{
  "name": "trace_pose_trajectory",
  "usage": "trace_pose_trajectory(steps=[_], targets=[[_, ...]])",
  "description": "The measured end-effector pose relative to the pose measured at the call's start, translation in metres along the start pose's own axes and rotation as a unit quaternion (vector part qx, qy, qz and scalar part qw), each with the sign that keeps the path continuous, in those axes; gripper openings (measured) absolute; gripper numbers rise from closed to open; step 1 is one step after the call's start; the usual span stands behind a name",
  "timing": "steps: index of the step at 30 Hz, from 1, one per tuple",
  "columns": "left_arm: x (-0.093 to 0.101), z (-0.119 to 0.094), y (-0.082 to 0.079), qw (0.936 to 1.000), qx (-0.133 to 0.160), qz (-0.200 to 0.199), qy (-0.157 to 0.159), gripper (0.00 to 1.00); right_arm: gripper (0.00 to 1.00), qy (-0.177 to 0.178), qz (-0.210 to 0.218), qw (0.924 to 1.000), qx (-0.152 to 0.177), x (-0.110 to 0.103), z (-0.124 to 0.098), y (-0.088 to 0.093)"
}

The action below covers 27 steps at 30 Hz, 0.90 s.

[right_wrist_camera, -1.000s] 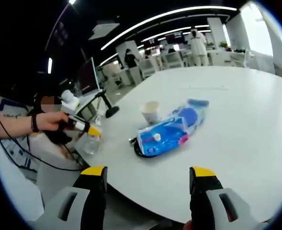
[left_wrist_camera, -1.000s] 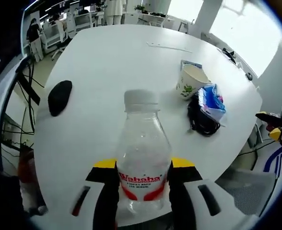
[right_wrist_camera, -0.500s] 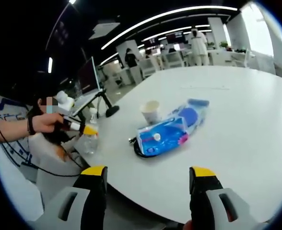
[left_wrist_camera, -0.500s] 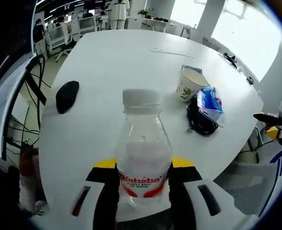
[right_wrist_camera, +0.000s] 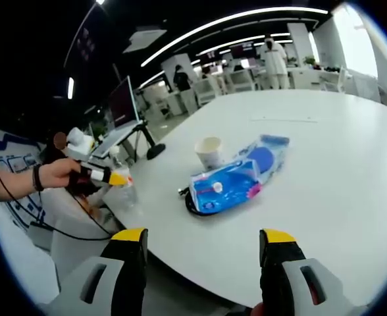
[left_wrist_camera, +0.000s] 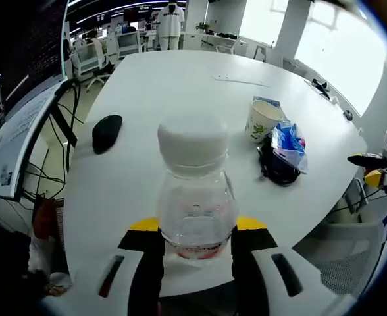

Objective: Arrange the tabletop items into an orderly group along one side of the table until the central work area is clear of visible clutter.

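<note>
A clear water bottle (left_wrist_camera: pixel 195 204) with a white cap (left_wrist_camera: pixel 193 140) stands between the yellow-tipped jaws of my left gripper (left_wrist_camera: pixel 195 227), which is shut on its lower body at the near edge of the white table (left_wrist_camera: pixel 154 85). In the right gripper view a hand holds that left gripper (right_wrist_camera: pixel 108 176) with the bottle (right_wrist_camera: pixel 125 192) at the table's left edge. My right gripper (right_wrist_camera: pixel 203 240) is open and holds nothing, short of the table's near edge. A paper cup (left_wrist_camera: pixel 263 120), a blue packet (left_wrist_camera: pixel 288 138) and a black cable (left_wrist_camera: pixel 277 166) lie together on the table.
A black mouse (left_wrist_camera: pixel 106 133) lies on the table's left part. A thin white strip (left_wrist_camera: pixel 240 80) lies farther back. The cup (right_wrist_camera: pixel 210 151) and blue packet (right_wrist_camera: pixel 236 181) sit ahead of the right gripper. A monitor (right_wrist_camera: pixel 123 103) and desks with people stand beyond the table.
The bottle's cap now looms larger and nearer the left camera, and its red label is mostly hidden. The left view has risen over the table. The right gripper has stayed still.
</note>
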State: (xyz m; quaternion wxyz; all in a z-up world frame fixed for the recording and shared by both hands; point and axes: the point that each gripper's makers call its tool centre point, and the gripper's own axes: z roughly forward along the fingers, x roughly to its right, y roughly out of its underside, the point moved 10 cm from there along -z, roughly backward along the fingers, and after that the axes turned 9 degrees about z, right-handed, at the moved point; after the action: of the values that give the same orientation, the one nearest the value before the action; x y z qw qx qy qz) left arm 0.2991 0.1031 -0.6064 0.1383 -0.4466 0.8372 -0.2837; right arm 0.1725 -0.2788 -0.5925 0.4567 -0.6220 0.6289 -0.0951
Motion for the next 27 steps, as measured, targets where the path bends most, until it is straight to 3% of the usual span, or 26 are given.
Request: trace_pose_trajectory(steps=[15,27], targets=[[0.014,-0.003,0.021,0.9981,0.023,0.039,-0.042,0.38,0.7,-0.003,0.002,1.0,-0.005,0.0,0.003,0.001],[0.015,0.0,0.026,0.9974,0.047,0.005,-0.055,0.38,0.7,0.0,0.005,0.9999,-0.009,0.003,0.003,0.003]])
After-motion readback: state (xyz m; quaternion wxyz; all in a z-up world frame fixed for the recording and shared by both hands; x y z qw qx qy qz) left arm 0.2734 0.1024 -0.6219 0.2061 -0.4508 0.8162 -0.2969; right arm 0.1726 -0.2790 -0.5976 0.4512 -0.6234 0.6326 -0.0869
